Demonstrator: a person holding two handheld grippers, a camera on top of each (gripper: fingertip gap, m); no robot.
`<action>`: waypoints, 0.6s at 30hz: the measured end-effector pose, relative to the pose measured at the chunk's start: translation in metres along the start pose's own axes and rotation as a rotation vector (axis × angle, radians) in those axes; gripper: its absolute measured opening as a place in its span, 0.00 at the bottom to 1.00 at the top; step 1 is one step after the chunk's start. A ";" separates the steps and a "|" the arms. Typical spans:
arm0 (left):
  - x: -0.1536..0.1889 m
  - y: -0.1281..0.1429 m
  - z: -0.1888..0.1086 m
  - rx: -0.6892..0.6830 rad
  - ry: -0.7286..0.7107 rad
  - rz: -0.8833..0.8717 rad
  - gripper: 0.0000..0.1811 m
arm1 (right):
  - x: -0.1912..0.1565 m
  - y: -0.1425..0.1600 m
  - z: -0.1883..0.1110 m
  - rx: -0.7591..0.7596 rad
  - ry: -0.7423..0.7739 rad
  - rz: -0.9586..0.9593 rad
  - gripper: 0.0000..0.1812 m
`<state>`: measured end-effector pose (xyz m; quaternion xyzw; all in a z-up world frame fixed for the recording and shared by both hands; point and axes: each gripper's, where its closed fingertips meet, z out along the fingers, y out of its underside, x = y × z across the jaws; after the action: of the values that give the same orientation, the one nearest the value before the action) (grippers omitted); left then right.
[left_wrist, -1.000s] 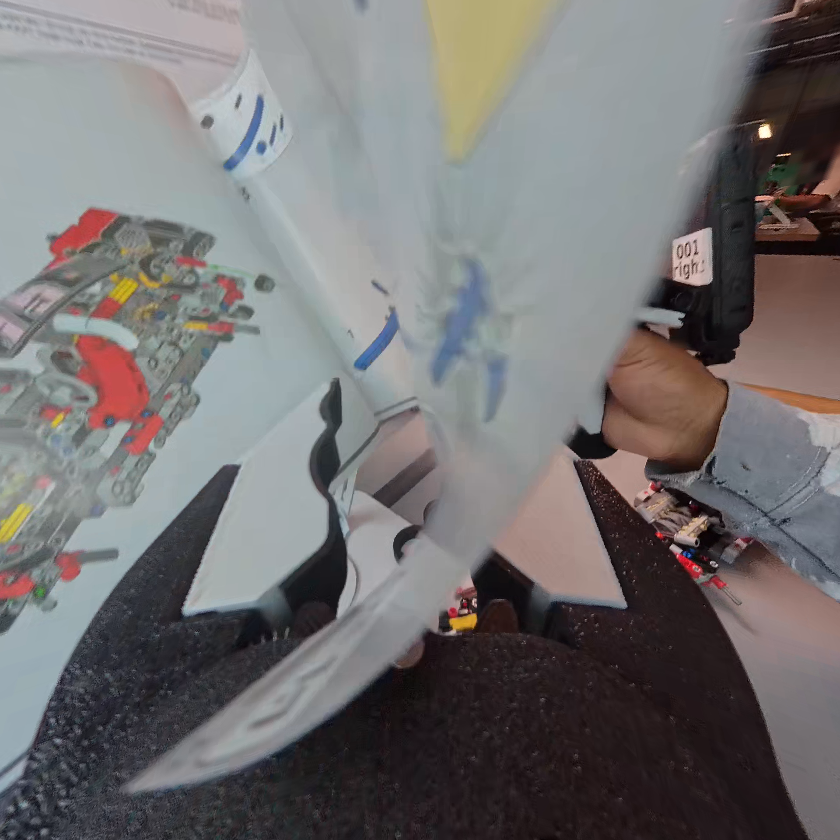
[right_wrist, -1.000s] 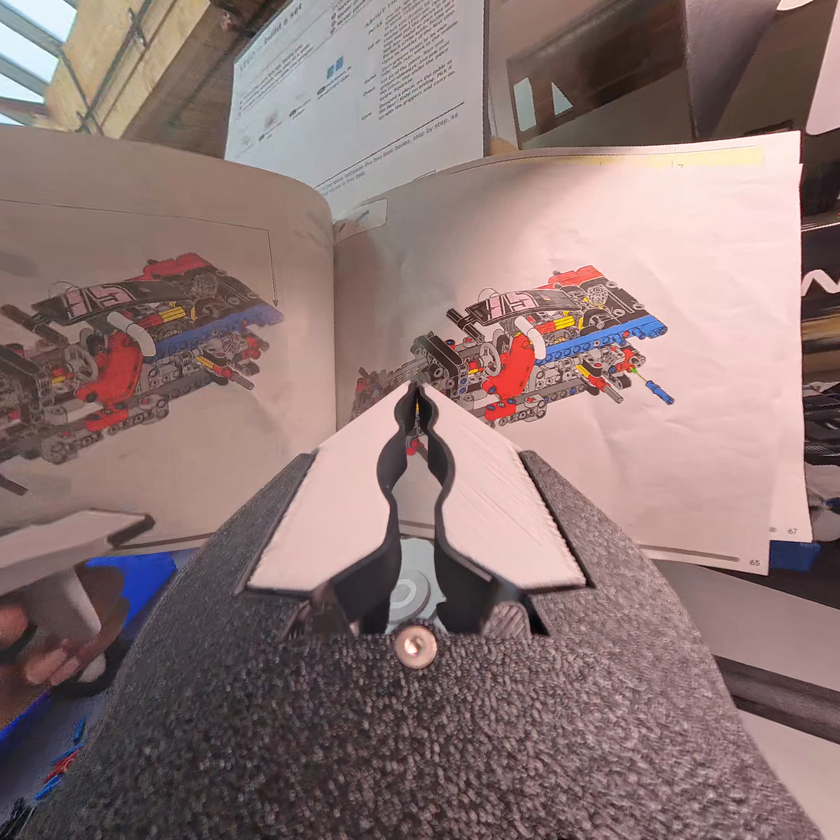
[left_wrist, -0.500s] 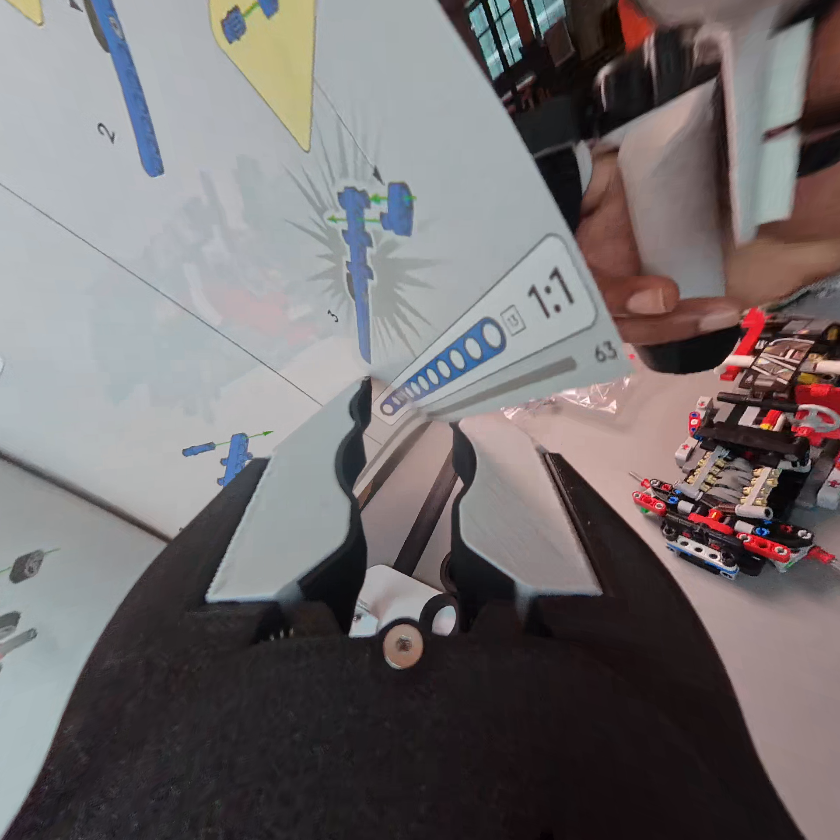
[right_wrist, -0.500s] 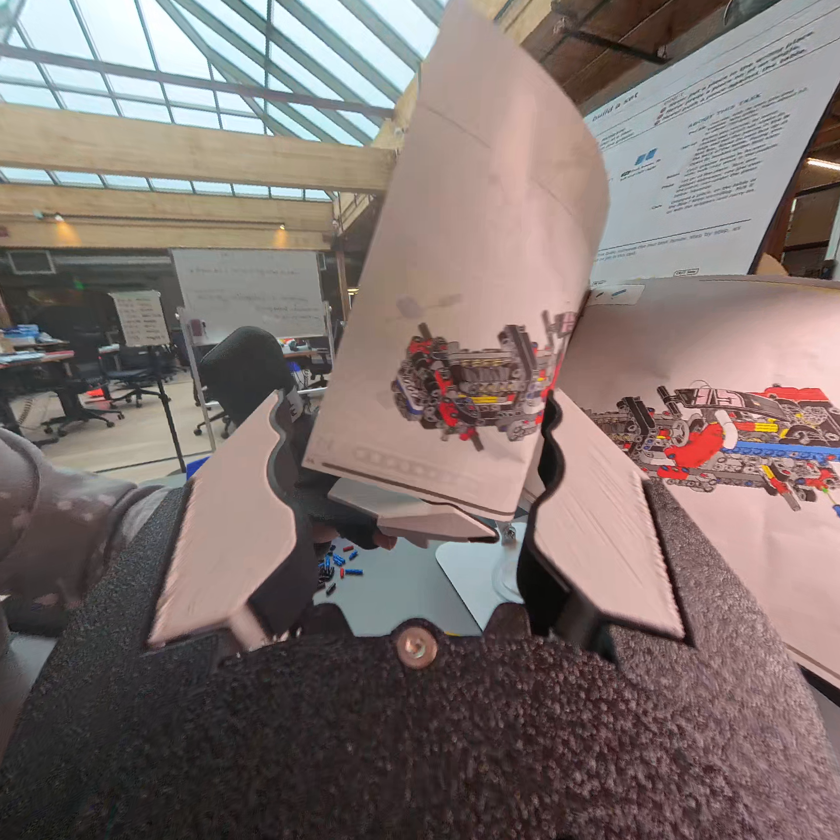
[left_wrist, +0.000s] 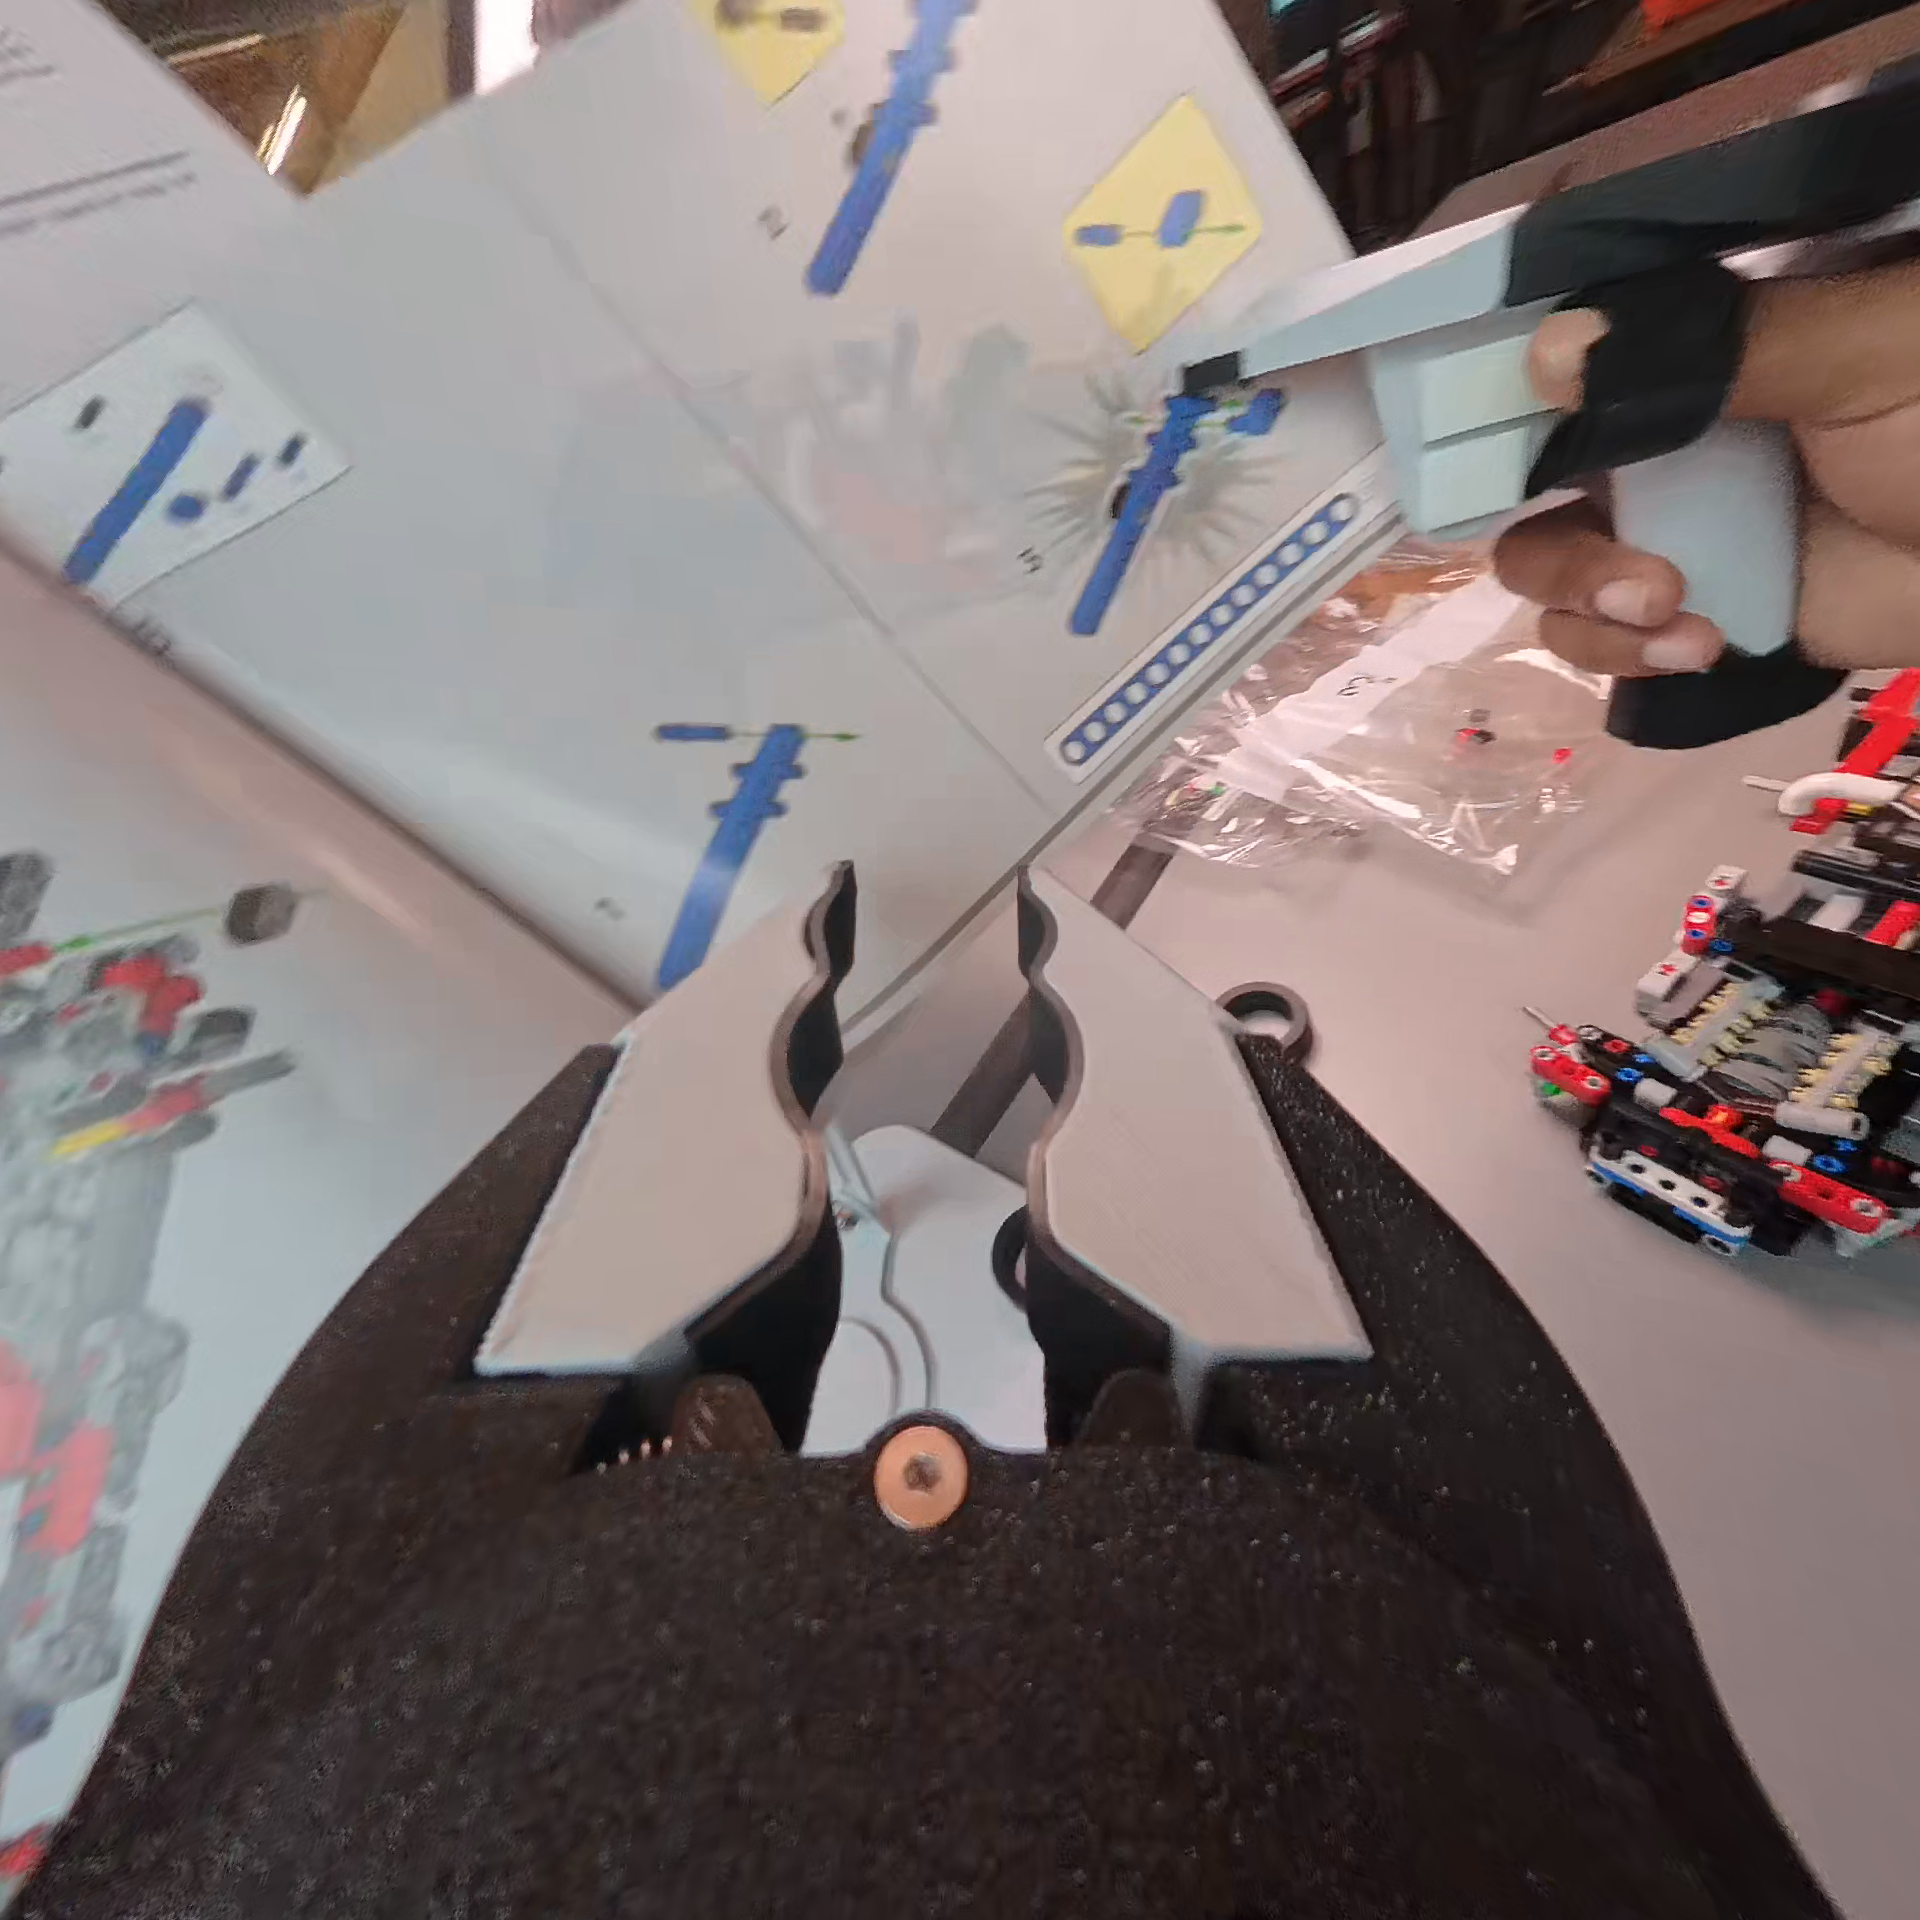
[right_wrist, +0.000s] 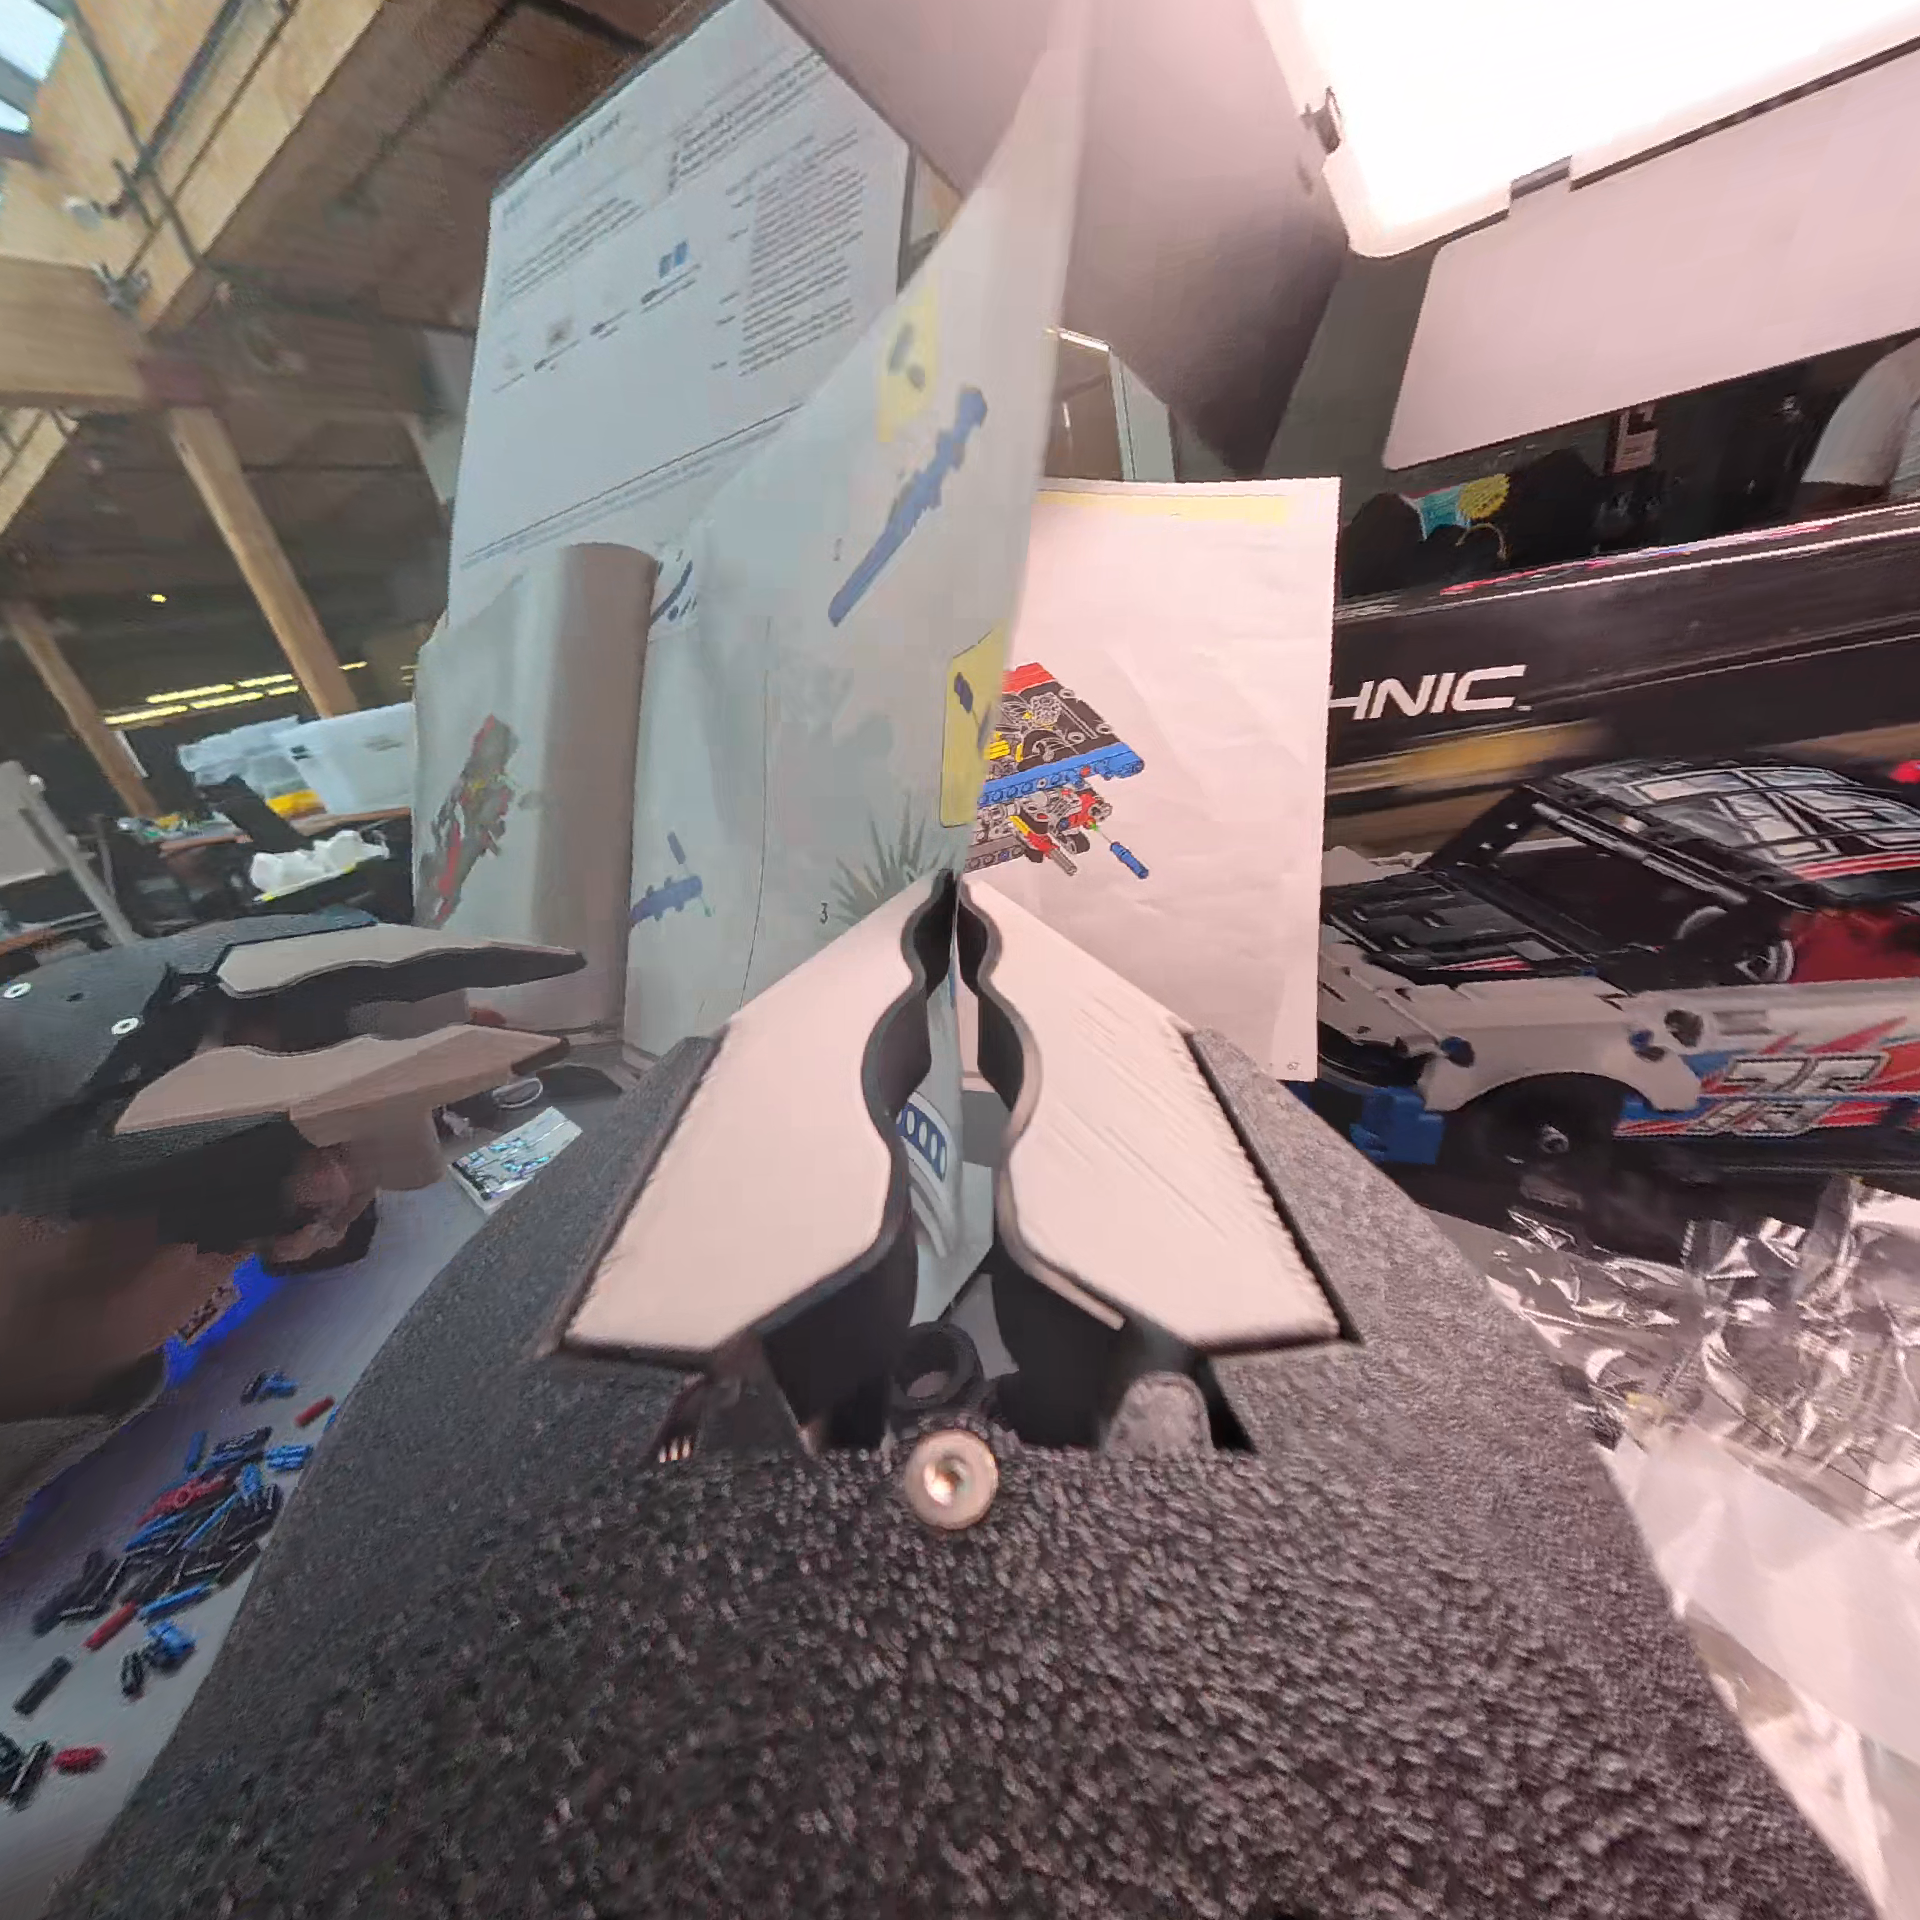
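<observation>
Jaws: left gripper (left_wrist: 935, 909) parted, empty | right gripper (right_wrist: 954, 902) pinching booklet page (right_wrist: 883, 665)

The left gripper (left_wrist: 935, 914) was held with its jaws parted, nothing between them. The right gripper (right_wrist: 954, 902) was held with its fingertips pressed together. A hand (left_wrist: 1766, 468) was wrapped around the right gripper's handle.

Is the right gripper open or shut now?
Shut: the right gripper has its jaws pinched on a lifted page of the instruction booklet.
</observation>
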<state>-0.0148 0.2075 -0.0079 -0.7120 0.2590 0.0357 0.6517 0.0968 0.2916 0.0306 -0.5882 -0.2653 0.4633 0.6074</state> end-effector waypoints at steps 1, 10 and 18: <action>-0.014 0.007 -0.002 -0.024 -0.031 -0.027 0.16 | 0.003 0.000 0.001 0.008 0.005 0.009 0.00; -0.055 0.035 -0.012 -0.117 -0.140 0.037 0.08 | 0.029 0.007 0.009 0.028 0.105 0.013 0.00; -0.054 0.035 -0.011 -0.105 -0.143 0.027 0.09 | 0.032 0.004 0.002 0.045 0.080 0.056 0.00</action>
<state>-0.0791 0.2144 -0.0167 -0.7373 0.2193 0.1087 0.6297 0.1079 0.3203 0.0198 -0.5996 -0.2136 0.4621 0.6175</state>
